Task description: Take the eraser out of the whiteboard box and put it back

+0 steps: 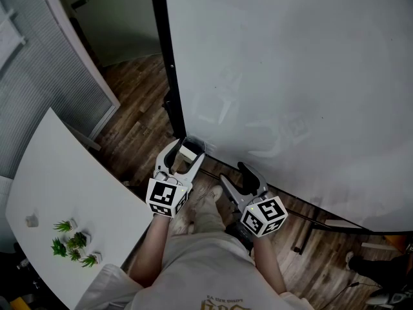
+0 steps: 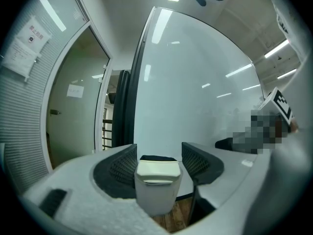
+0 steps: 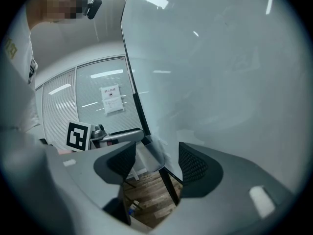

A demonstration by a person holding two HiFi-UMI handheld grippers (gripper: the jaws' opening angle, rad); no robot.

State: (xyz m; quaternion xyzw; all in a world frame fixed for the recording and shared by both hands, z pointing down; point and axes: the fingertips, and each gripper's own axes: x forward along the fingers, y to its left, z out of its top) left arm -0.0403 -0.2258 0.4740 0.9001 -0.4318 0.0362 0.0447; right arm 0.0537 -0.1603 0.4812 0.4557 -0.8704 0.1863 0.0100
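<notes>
Left gripper: jaws wide, straddling the box at the whiteboard's lower left corner. Pads sit level with the cream eraser seated in the box's top; slim gaps suggest no squeeze yet. Reads as lining up for the lift-out. Right gripper: wide, empty, near the bottom edge, likely just out of the way.

Cream, dark-backed eraser stands upright in the pale whiteboard box — top poking out.
</notes>
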